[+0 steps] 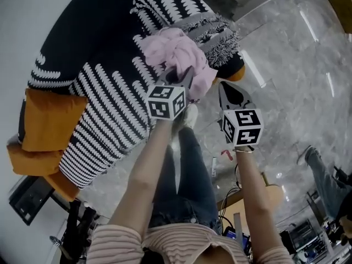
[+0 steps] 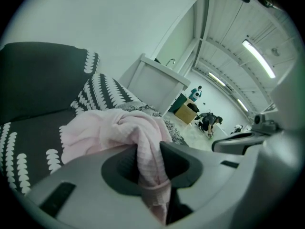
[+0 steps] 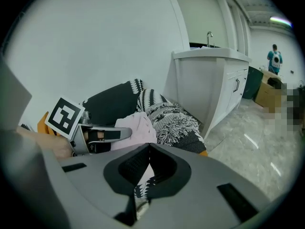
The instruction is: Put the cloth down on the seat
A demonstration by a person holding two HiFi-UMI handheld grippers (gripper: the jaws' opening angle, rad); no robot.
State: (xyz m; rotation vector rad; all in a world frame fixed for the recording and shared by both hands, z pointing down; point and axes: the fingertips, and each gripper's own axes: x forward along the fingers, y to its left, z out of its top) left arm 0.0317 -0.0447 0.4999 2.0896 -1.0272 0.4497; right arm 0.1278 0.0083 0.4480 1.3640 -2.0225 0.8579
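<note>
A crumpled pink cloth (image 1: 177,55) is bunched at the front edge of a seat draped in a black-and-white patterned throw (image 1: 99,65). My left gripper (image 1: 183,80) is shut on a fold of it. In the left gripper view the cloth (image 2: 109,128) spreads over the throw, and a strip of it runs down between the jaws (image 2: 148,152). My right gripper (image 1: 224,87) hangs just right of the cloth, over the floor, with its jaws shut and nothing in them. The right gripper view shows its tips meeting (image 3: 148,146), with the left gripper (image 3: 102,135) and the cloth (image 3: 139,127) beyond.
Orange cushions (image 1: 47,120) lie at the seat's left end. A fringed patterned blanket (image 3: 174,120) covers the seat's right end, beside a white cabinet with a tap (image 3: 209,80). Grey marble floor (image 1: 286,65) lies to the right. People (image 2: 207,120) are far off.
</note>
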